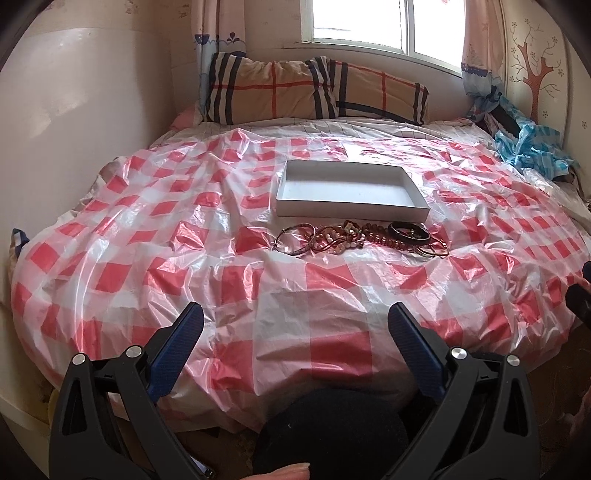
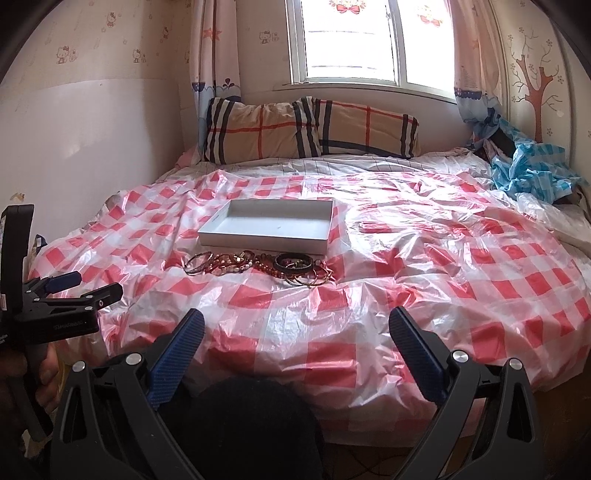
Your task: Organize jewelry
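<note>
Brown, red and gold bracelets and bead strings point(image 1: 360, 238) lie heaped on the red-and-white checked plastic sheet point(image 1: 184, 236) over the bed, touching the near wall of a shallow white box point(image 1: 351, 212) that holds nothing. Nearer, the left gripper point(image 1: 295, 325) and right gripper point(image 2: 295, 325) hover above the sheet's near edge, jaws spread wide, gripping nothing. Two plaid pillows point(image 2: 310, 129) rest far back under the window.

A bed point(image 1: 110, 229) under a red-and-white checked plastic sheet point(image 2: 461, 258) fills the room ahead of the fingers. Two plaid pillows point(image 2: 310, 129) lie at its far end beneath a bright window point(image 2: 369, 40) flanked by patterned curtains point(image 2: 214, 55). Cartoon-cat wallpaper point(image 2: 110, 33) covers the left wall; a tree decal point(image 2: 535, 96) marks the right.
</note>
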`<state>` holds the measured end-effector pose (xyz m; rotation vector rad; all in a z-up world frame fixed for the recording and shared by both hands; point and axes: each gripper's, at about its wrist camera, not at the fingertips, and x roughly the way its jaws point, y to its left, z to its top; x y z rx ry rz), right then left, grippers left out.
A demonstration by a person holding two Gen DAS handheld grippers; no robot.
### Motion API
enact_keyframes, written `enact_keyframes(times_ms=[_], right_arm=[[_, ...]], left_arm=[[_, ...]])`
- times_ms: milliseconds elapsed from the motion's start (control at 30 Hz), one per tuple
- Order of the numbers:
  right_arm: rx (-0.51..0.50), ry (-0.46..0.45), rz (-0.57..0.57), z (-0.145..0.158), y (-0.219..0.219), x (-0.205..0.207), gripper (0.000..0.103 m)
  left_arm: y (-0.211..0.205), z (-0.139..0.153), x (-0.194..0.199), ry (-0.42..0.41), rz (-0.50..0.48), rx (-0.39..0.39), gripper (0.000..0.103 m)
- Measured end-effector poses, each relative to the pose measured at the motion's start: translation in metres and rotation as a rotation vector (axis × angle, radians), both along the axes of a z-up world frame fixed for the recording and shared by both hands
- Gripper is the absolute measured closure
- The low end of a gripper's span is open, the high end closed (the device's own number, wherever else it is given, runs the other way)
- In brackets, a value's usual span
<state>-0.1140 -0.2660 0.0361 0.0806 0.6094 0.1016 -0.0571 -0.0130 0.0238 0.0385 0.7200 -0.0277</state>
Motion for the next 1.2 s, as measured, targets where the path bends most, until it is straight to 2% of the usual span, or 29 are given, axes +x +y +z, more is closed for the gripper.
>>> enact_keyframes(times_ms=[300, 500, 600, 1033, 1200], right_arm=[[0.012, 0.029, 0.056, -0.008, 0.002, 0.054, 0.007], [-0.018, 0.057, 0.083, -0.019, 0.007, 0.103, 0.007], [-0.030, 0.066, 0.099, -0.026, 0.011, 0.126, 0.007], [-0.046, 0.211, 0.187, -0.074, 0.022, 0.231, 0.007], [-0.056, 0.278, 0.213, -0.096, 0.028, 0.260, 0.007]], left_arm=[[0.004, -0.011, 0.044, 0.031, -0.002, 0.003, 0.007], [-0.003, -0.029, 0.083, 0.080, -0.088, -0.036, 0.007], [-0.010, -0.036, 0.102, 0.074, -0.108, -0.017, 0.008], [-0.018, -0.072, 0.183, 0.129, -0.181, -0.014, 0.036], [-0.017, -0.086, 0.203, 0.151, -0.169, -0.004, 0.039]])
